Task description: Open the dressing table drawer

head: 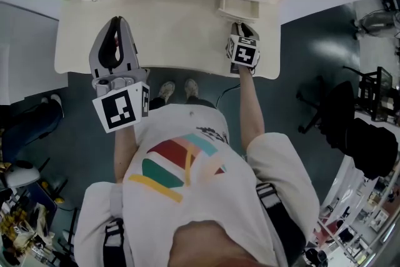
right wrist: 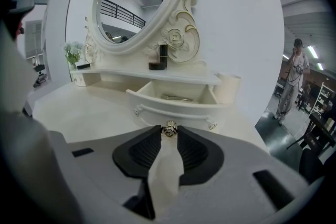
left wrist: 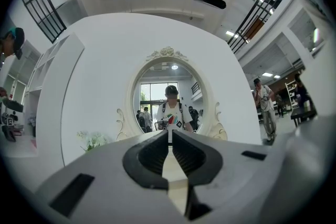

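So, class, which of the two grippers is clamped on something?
The right gripper: its jaws pinch the knob of the pulled-out drawer. The left gripper has its jaws together on nothing, facing the mirror.

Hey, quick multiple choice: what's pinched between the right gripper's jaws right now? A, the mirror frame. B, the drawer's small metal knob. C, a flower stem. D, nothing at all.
B: in the right gripper view, the right gripper is clamped on the round metal knob at the front of the pulled-out drawer.
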